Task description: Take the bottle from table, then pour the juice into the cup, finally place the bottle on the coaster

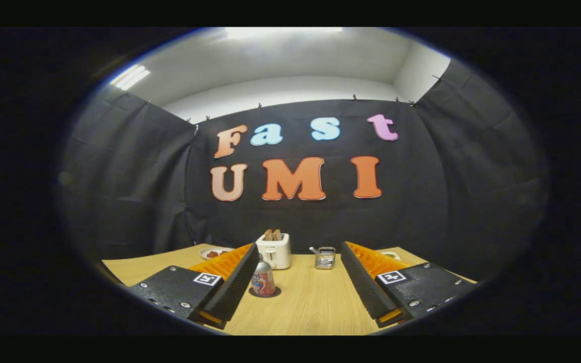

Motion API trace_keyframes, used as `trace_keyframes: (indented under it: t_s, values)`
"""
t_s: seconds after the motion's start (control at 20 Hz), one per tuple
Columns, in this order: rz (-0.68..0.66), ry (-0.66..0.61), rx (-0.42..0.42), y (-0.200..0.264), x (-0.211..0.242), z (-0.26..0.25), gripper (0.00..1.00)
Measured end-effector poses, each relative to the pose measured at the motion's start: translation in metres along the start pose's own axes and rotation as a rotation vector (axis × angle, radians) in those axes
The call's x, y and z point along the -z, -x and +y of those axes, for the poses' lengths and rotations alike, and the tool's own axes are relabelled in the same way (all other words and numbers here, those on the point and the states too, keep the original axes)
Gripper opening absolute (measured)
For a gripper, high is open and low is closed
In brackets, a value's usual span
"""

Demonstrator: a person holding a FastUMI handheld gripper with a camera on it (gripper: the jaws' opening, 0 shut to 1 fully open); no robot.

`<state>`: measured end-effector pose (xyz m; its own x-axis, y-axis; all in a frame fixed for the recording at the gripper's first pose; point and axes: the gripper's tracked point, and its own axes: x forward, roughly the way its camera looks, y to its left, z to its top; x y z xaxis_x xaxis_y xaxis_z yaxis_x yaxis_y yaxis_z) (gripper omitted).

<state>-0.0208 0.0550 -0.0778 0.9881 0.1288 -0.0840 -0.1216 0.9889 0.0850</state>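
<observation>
A small bottle with a red label stands upright on a dark round coaster on the wooden table. It sits just inside my left finger, close to its ribbed pad but apart from the right finger. My gripper is open wide, with only bare table between the fingers besides the bottle. Beyond the fingertips, toward the right finger, stands a glass cup with a spoon handle sticking out of it.
A white toaster with two bread slices stands at the back of the table, just behind the bottle. A small plate with something red lies behind the left finger. The black cloth wall closes off the table's far side.
</observation>
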Motion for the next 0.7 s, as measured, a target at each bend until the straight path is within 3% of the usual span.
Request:
trace_keyframes:
  t_s: [0.35,0.7]
  values:
    - [-0.028,-0.016,0.017,0.012,-0.007,-0.001,0.96]
    - [-0.043,0.048,0.027,0.018,-0.008,0.007,0.96]
